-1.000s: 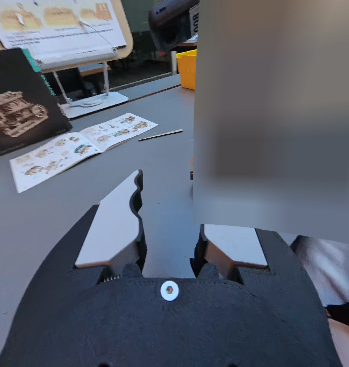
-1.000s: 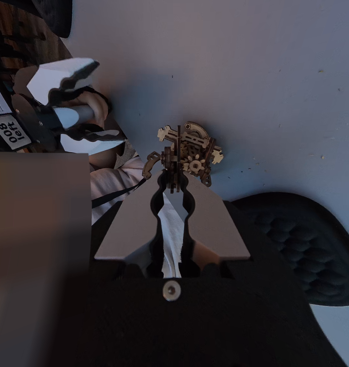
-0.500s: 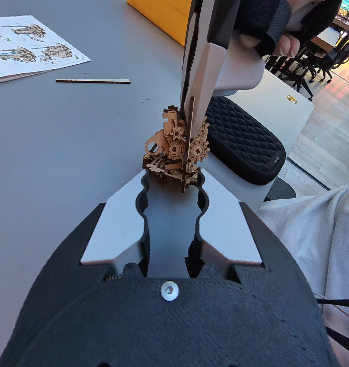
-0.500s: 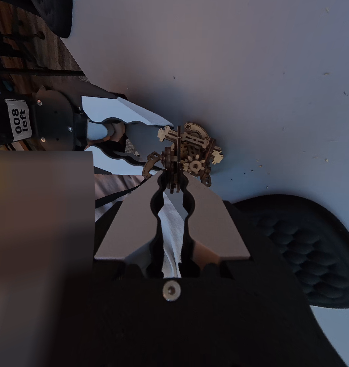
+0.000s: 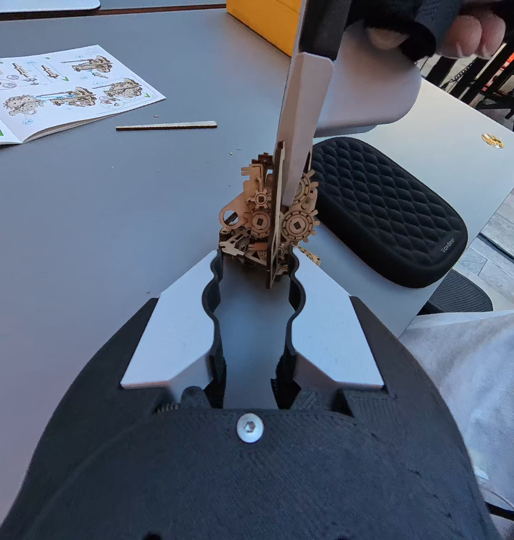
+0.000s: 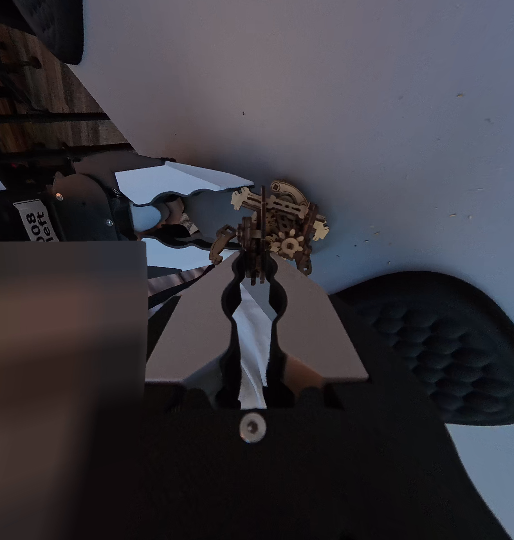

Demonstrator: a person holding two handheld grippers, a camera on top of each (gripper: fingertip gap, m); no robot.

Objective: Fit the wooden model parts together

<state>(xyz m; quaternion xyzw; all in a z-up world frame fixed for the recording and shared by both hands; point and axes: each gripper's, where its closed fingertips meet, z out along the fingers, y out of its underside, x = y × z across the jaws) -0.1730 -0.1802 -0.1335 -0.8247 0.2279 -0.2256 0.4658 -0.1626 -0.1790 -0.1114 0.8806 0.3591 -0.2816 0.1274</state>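
Observation:
The wooden gear model (image 5: 264,216) is a small cluster of light and dark laser-cut gears and plates held just above the grey table (image 5: 103,233). My right gripper (image 6: 255,258) is shut on the model's thin dark plates and comes down onto it from above in the left wrist view, where one of its fingers (image 5: 299,131) shows. The model also shows in the right wrist view (image 6: 282,222). My left gripper (image 5: 254,260) is open, its tips on either side of the model's lower end. I cannot tell whether they touch it. Its upper finger (image 6: 191,181) shows in the right wrist view.
An open instruction booklet (image 5: 59,90) and a loose wooden stick (image 5: 165,126) lie on the table to the far left. A yellow bin (image 5: 264,23) stands behind. A black quilted pad (image 5: 381,210) sits at the right by the table edge. A person's hand (image 5: 469,32) holds the right gripper. My two grippers' fingertips are within a few centimetres of each other.
My left gripper has swung away from the booklet and moved in on the model, now with its open jaws around the lower end. The right gripper has held the model still.

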